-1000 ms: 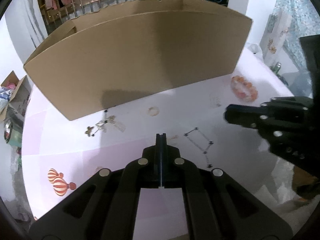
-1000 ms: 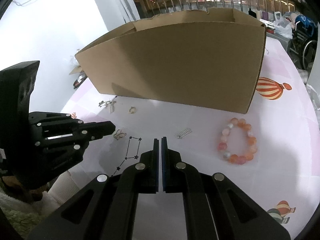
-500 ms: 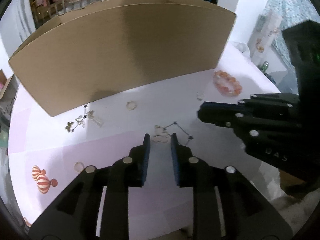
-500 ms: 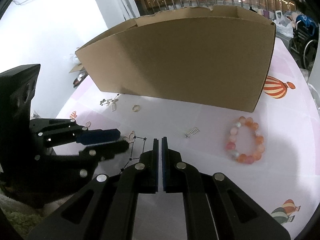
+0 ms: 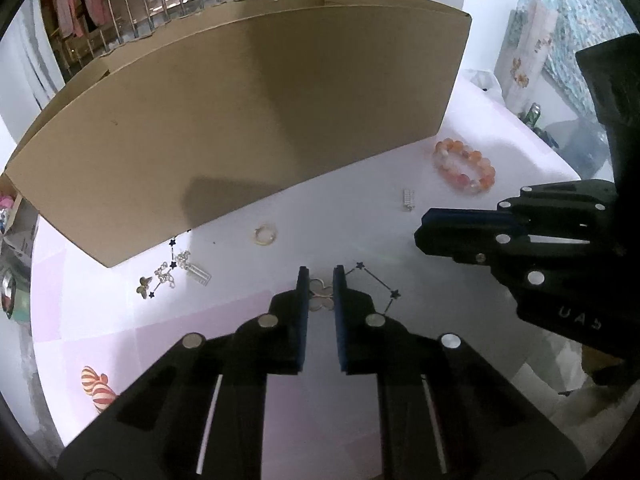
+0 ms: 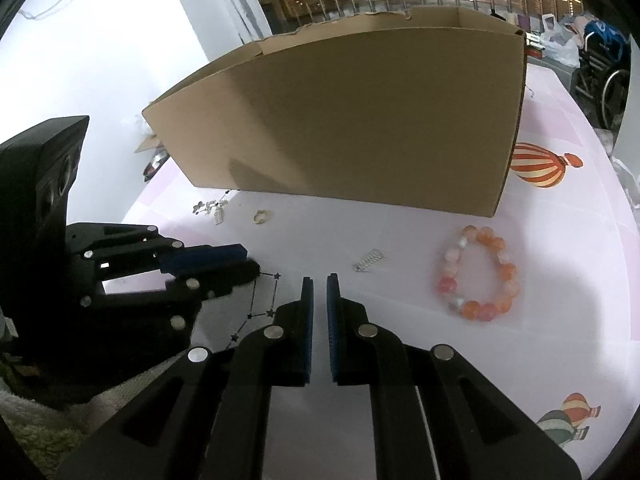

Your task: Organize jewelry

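The left gripper (image 5: 319, 286) pointed down at the table (image 5: 240, 304), its jaws closing with only a narrow gap left and a small pale butterfly-shaped piece (image 5: 321, 295) lying between the pads; whether the pads pressed on it yet could not be told. A thin dark chain with little stars (image 5: 378, 280) lay just beside it to the right. The right gripper (image 6: 319, 292) hovered near the same spot with its jaws opening, a slim gap between the fingers and nothing in it. A beaded orange bracelet (image 6: 480, 274) lay on the table to its right, a small silver clip (image 6: 369, 259) between it and the grippers. Farther back, close to the foot of the big cardboard box (image 5: 248, 120), lay a gold ring (image 5: 265, 235) and a cluster of earrings (image 5: 172, 274). The box stood open-topped behind all the jewelry, and the tablecloth carried striped balloon prints (image 6: 538, 165).
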